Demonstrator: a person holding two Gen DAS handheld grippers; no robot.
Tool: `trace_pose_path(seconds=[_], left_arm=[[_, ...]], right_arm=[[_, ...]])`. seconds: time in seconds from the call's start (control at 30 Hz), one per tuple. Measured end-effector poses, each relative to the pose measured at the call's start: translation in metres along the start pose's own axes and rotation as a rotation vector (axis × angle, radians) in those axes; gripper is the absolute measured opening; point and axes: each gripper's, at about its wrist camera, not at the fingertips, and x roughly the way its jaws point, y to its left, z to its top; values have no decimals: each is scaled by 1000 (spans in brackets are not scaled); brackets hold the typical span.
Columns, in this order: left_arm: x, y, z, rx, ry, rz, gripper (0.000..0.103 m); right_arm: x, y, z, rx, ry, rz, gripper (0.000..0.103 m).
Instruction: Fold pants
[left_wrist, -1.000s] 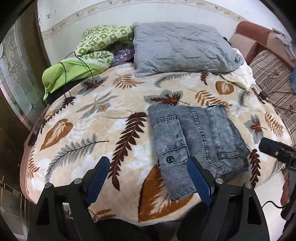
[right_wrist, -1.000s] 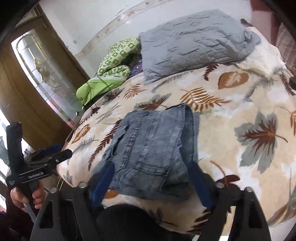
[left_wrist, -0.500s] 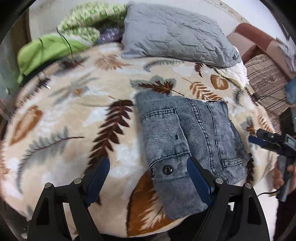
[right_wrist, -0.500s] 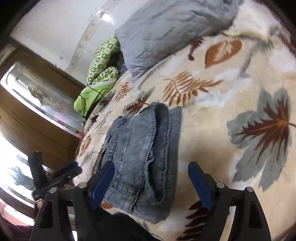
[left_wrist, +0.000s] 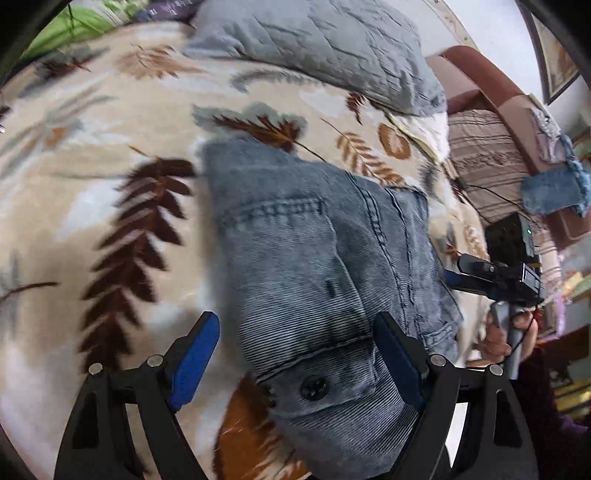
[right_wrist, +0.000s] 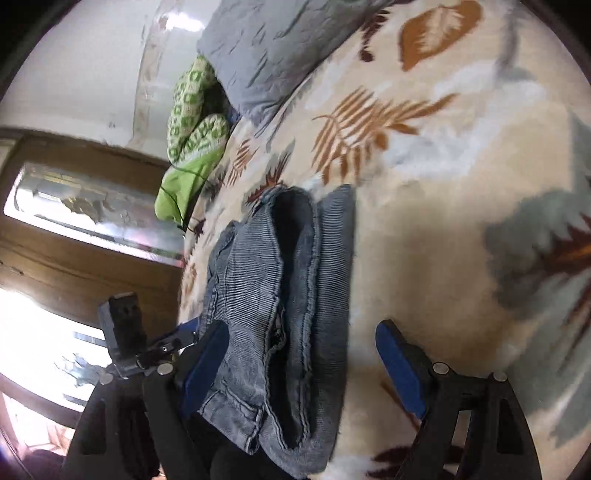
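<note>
Bedding came first in size: a cream blanket (left_wrist: 110, 229) printed with brown, orange and grey leaves covered the bed, with a grey pillow (left_wrist: 325, 48) at its far end and green cloth (right_wrist: 192, 129) beside that. Folded grey-blue pants (left_wrist: 325, 280) lay on the blanket near its front edge, waistband and dark button toward the left wrist camera. The left gripper (left_wrist: 295, 354) stood with its blue-padded fingers (left_wrist: 194, 356) spread wide, the buttoned waistband end of the pants showing between them, neither pad pressing the cloth. From the right wrist camera the pants (right_wrist: 280, 317) showed their stacked layers and a hemmed edge; the right gripper (right_wrist: 303, 365) was likewise spread wide, its left pad just beside the folded stack, its right pad over bare blanket, nothing pinched. A hand (left_wrist: 506, 336) held the right gripper's handle at the bed's right edge. No writing was readable in these blurred views.
</note>
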Motion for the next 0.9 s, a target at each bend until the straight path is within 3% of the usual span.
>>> trace_pose_path(seconds=[0.07, 0.2, 0.33, 0.4, 0.47, 0.53, 0.6, 0.77, 0.9], left_arm=[[13, 0, 1, 2, 34, -49, 86], [19, -9, 5, 38, 22, -60, 88], [18, -8, 10, 17, 21, -87, 88], [15, -9, 9, 17, 10, -98, 88], [11, -11, 9, 15, -3, -97, 87], [7, -17, 10, 24, -17, -94, 87], [2, -23, 12, 41, -28, -90, 87], [-17, -39, 27, 85, -83, -73, 87], [-37, -39, 56, 101, -152, -45, 85]], right_arm=[[11, 4, 0, 7, 30, 25, 85], [30, 18, -1, -30, 59, 22, 89], [41, 28, -7, -35, 61, 114, 89], [46, 33, -10, -67, 52, 82, 87], [45, 35, -12, -74, 30, 53, 82], [41, 37, -12, -70, 4, 27, 57], [36, 44, -13, -97, -13, 12, 47], [33, 78, -1, -180, -50, -16, 42], [31, 101, 27, -220, -94, -10, 41]])
